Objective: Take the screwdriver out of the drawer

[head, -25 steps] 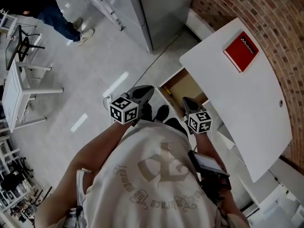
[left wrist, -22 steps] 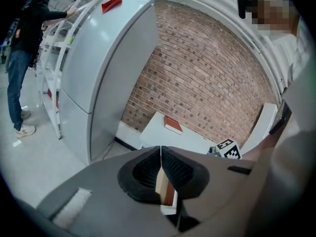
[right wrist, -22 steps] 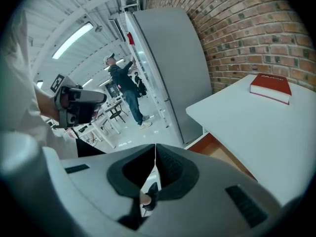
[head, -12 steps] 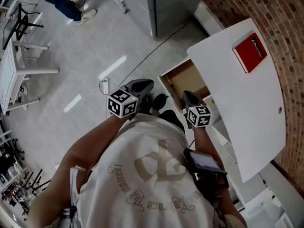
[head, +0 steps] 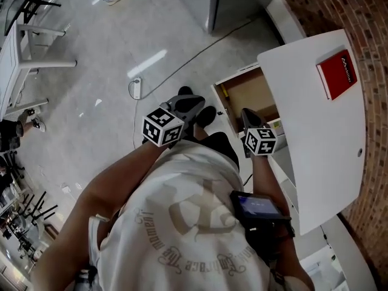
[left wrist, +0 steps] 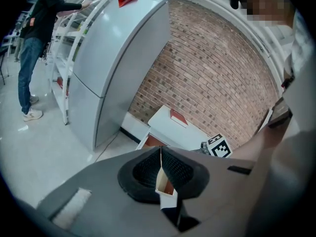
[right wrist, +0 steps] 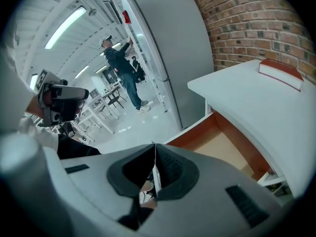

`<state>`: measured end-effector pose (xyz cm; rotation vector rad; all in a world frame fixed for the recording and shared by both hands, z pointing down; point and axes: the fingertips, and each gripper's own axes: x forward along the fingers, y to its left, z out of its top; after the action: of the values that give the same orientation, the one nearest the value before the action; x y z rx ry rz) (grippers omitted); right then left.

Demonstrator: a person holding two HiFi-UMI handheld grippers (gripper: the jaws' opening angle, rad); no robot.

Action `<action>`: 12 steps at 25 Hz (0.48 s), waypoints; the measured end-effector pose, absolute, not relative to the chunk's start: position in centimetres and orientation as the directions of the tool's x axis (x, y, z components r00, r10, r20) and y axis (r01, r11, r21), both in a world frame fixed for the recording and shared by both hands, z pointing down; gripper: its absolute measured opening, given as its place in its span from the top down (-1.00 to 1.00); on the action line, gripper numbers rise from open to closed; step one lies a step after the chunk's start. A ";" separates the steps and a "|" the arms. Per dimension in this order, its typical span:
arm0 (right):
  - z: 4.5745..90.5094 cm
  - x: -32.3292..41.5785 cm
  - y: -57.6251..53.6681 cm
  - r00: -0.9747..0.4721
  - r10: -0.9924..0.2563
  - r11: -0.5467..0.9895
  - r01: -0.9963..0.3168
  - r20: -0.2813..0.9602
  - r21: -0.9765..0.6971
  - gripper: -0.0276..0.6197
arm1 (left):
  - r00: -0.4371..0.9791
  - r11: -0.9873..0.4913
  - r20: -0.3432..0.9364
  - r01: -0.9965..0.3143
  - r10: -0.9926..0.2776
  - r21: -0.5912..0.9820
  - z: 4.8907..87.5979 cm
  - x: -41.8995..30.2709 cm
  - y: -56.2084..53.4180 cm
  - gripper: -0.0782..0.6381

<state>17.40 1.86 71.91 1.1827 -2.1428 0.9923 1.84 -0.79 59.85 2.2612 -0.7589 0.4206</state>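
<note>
The drawer (head: 247, 94) under the white table (head: 315, 132) stands pulled out, its brown wooden bottom showing. I cannot make out a screwdriver in it; a small yellow spot lies at its near left corner. My left gripper (head: 193, 103) hovers shut over the floor, left of the drawer. At the drawer's near edge my right gripper (head: 247, 115) is also shut, with nothing held. In the right gripper view the jaws (right wrist: 154, 152) meet above the drawer (right wrist: 222, 142). The left gripper (left wrist: 160, 152) shows its jaws pressed together, the drawer (left wrist: 153, 141) beyond them.
A red book (head: 337, 74) lies on the table's far end. A grey cabinet (left wrist: 113, 68) stands beside the brick wall (left wrist: 212, 78). A power strip (head: 137, 88) and its cable lie on the floor. A person (left wrist: 34, 48) stands by white shelving farther off.
The head view has swung, so the drawer and table sit higher and further right in the picture. Both grippers stay shut, in about the same place beside the drawer.
</note>
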 end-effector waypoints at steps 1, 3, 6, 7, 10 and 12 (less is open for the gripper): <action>72.3 17.3 1.9 -0.499 -0.494 0.361 -0.863 0.713 -0.354 0.89 | 0.772 -0.573 0.493 -0.631 -0.401 0.523 60.1 1.6 -0.7 0.75; 73.1 16.8 1.8 -0.499 -0.476 0.369 -0.861 0.724 -0.351 0.89 | 0.765 -0.558 0.499 -0.641 -0.407 0.527 60.7 1.0 -0.6 0.75; 73.9 16.3 1.5 -0.502 -0.454 0.383 -0.856 0.736 -0.347 0.89 | 0.756 -0.539 0.509 -0.652 -0.411 0.533 61.3 0.3 -0.5 0.75; 74.3 16.1 1.4 -0.501 -0.447 0.386 -0.855 0.741 -0.346 0.89 | 0.754 -0.535 0.512 -0.655 -0.411 0.535 61.6 0.2 -0.4 0.75; 75.3 15.7 1.1 -0.500 -0.429 0.392 -0.853 0.752 -0.344 0.89 | 0.748 -0.524 0.521 -0.662 -0.412 0.536 62.3 -0.3 -0.3 0.75; 76.0 15.4 0.9 -0.502 -0.421 0.398 -0.850 0.755 -0.343 0.89 | 0.743 -0.517 0.525 -0.668 -0.415 0.536 62.6 -0.6 -0.2 0.75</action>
<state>15.44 0.90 75.95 1.0813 -2.0909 0.9849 -0.60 -0.23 62.64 2.1866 -0.8107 0.4297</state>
